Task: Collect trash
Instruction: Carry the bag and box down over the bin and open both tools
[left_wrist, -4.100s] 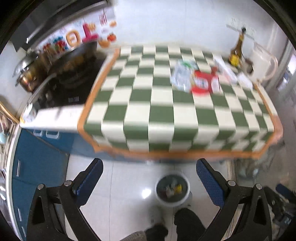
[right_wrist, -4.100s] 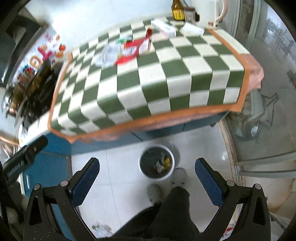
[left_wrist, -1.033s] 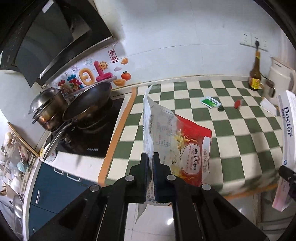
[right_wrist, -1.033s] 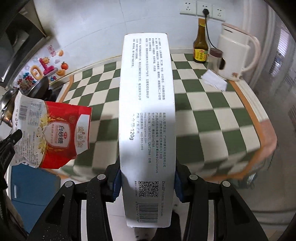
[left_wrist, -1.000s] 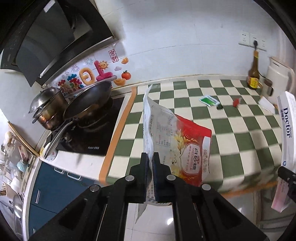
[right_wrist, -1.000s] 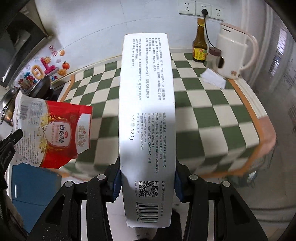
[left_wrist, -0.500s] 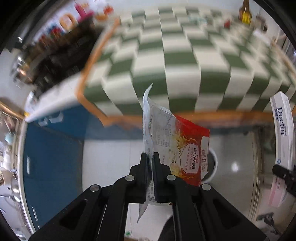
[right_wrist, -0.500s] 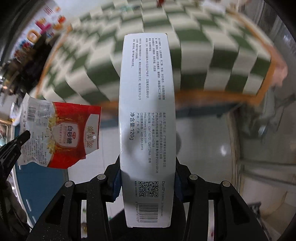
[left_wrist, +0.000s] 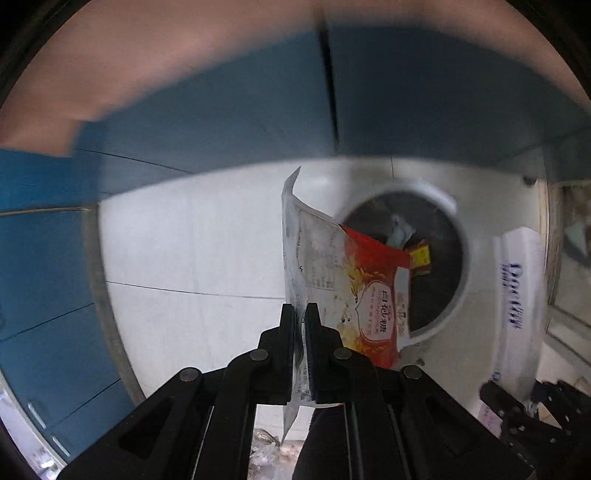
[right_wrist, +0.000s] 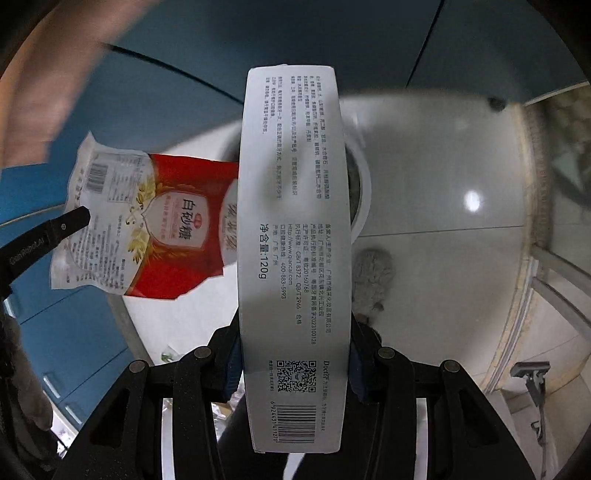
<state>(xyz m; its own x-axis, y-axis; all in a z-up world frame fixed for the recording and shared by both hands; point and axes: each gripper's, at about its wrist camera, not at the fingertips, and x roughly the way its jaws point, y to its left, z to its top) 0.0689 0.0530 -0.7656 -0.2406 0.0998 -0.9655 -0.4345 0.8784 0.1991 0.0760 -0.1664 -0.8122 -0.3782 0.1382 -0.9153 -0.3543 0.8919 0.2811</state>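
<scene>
My left gripper (left_wrist: 300, 314) is shut on a red and white sugar bag (left_wrist: 347, 291), which hangs just above and left of a round white trash bin (left_wrist: 448, 284) on the floor. The bin holds some scraps. My right gripper (right_wrist: 295, 354) is shut on a long white toothpaste box (right_wrist: 295, 229), held over the bin (right_wrist: 364, 206). The box also shows at the right of the left wrist view (left_wrist: 517, 302), and the bag at the left of the right wrist view (right_wrist: 155, 221).
Blue cabinet doors (left_wrist: 221, 122) stand behind the bin, with the orange tablecloth edge (left_wrist: 147, 62) above. White tiled floor (left_wrist: 192, 258) lies around it. A grey slipper (right_wrist: 371, 280) is beside the bin. A glass door frame (right_wrist: 554, 266) is at the right.
Both grippers have swung down from the checkered table to the floor. The bag and the box are now over the trash bin, still held.
</scene>
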